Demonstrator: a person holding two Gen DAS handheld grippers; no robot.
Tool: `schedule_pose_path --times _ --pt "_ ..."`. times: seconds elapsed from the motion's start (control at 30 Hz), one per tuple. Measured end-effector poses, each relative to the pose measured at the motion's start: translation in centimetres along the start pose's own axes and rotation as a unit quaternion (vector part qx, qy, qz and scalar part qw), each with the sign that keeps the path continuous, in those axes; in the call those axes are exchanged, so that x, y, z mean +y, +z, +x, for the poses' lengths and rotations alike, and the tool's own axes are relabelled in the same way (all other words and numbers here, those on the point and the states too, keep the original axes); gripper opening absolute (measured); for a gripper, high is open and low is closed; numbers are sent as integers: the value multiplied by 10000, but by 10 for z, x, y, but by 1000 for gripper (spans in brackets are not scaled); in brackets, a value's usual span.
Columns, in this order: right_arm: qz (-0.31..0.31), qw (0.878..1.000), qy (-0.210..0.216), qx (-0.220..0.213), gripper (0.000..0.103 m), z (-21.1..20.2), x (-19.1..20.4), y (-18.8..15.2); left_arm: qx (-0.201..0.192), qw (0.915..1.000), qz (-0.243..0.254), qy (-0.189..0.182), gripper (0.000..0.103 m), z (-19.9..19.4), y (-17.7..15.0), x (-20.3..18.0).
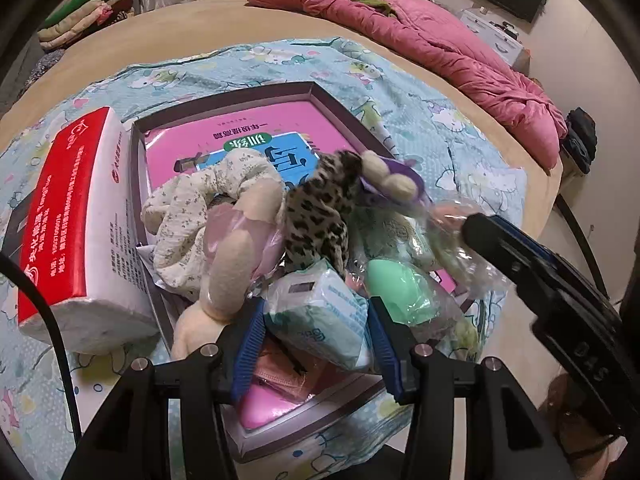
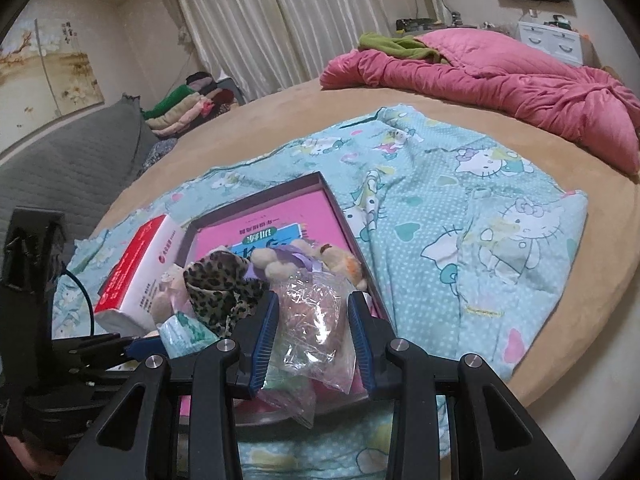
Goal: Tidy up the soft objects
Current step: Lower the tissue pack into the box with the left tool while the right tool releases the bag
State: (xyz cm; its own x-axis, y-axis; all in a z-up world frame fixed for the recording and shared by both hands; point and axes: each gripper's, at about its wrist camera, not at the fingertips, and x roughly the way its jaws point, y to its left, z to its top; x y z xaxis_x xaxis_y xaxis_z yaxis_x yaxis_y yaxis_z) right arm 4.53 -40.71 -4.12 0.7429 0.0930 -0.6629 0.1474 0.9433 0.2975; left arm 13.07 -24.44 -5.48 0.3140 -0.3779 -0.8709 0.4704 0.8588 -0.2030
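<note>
— What's nearest the left gripper (image 1: pixel 316 344)?
— A tissue pack (image 1: pixel 320 316), pinched between its fingers, over the box (image 1: pixel 344 108).
— The right gripper (image 2: pixel 313 340)?
— Its fingers clamp a clear bag (image 2: pixel 316 320) there too.

Pink book (image 1: pixel 256 120) half under soft toys (image 1: pixel 224 200)

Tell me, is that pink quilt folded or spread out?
Neither: the quilt lies bunched and rumpled along the bed's far edge, with a green cloth on it.
</note>
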Motion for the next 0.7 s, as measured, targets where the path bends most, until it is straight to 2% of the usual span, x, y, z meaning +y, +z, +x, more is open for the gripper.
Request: schedule_pose_path --times 0.43,0.7 --pt "-234 9996 -100 85 37 28 5 -1 -24 10000 19 -25 51 0 -1 0" --pt "-201 9997 -143 85 37 25 1 -5 -45 10000 4 -51 51 -1 -2 0"
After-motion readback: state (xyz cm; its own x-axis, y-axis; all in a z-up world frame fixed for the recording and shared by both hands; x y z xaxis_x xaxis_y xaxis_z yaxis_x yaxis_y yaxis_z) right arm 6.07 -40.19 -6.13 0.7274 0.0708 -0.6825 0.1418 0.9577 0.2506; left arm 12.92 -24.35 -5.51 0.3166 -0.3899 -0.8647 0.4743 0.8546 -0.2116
